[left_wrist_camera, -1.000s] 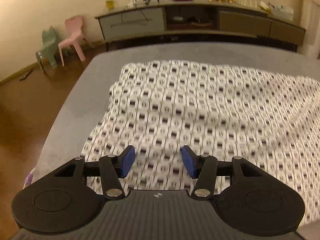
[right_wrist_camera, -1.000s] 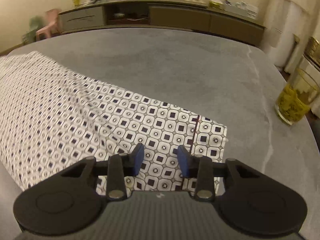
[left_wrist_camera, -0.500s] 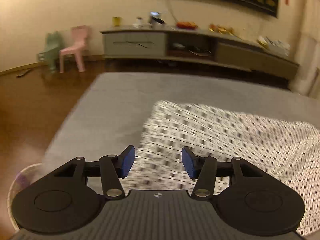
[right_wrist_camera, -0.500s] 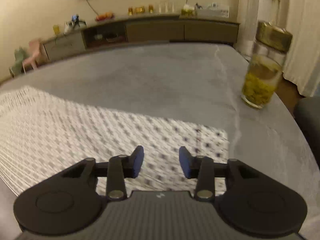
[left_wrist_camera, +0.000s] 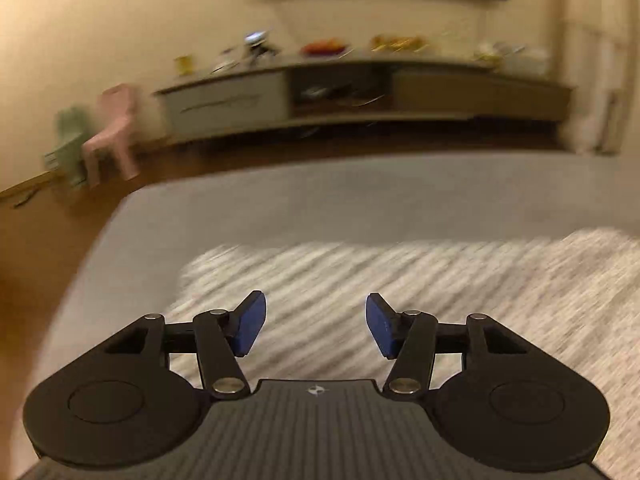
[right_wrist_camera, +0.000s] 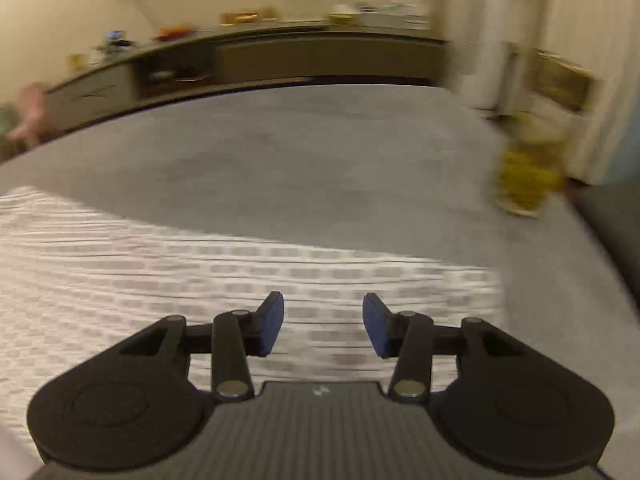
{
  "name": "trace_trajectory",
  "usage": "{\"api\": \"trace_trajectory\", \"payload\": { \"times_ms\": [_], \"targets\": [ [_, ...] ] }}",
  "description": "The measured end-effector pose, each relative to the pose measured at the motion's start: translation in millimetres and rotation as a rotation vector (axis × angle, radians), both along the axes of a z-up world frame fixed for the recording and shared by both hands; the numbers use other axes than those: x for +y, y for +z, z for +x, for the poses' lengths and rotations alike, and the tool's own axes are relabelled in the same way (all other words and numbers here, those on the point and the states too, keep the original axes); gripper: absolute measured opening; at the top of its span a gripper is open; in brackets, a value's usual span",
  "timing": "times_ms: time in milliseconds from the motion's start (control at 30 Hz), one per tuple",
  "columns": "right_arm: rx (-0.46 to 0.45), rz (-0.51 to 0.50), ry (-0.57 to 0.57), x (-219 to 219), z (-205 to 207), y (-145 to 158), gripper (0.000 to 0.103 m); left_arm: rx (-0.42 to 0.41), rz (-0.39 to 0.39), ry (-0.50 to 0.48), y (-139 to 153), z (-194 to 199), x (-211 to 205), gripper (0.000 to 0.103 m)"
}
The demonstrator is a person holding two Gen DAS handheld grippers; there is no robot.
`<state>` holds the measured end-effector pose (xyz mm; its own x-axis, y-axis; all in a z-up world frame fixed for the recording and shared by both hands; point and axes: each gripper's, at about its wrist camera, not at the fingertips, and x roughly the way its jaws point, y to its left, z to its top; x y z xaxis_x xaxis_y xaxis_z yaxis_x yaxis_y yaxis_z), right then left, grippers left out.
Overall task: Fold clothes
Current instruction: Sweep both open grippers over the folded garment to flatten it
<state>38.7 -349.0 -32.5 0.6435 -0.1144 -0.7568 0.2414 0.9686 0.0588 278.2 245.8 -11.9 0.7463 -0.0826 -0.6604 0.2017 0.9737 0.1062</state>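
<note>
Patterned cloth [left_wrist_camera: 400, 280] — beneath both fingers' [left_wrist_camera: 250, 322] gaps

A home living room: a long low sideboard [left_wrist_camera: 360, 92] along the wall, small plastic children's chairs [left_wrist_camera: 112, 132], wooden floor [left_wrist_camera: 48, 240].

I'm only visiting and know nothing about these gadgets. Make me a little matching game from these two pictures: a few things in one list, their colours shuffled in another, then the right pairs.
Things:
1. small chair by the wall
2. table top
3. gripper pads
4. contents of the glass jar

Colours:
A. blue
B. yellow-green
C. pink
D. grey

Pairs: 1-C, 2-D, 3-A, 4-B
</note>
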Motion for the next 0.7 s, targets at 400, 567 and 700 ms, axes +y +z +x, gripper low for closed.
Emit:
{"api": "trace_trajectory", "payload": {
  "times_ms": [400, 567, 700],
  "targets": [
    [0.027, -0.057, 0.028, 0, 46, -21, 0.059, 0.053, 0.115, 0.142, -39, 47, 35, 0.066],
    [-0.008, -0.053, 0.131, 13, 44, -19, 0.057, 0.047, 0.273, 0.295, -32, 43, 65, 0.065],
    [-0.013, -0.052, 0.025, -3, 46, -9, 0.049, 0.038, 0.194, 0.272, -5, 25, 56, 0.059]
  ]
}}
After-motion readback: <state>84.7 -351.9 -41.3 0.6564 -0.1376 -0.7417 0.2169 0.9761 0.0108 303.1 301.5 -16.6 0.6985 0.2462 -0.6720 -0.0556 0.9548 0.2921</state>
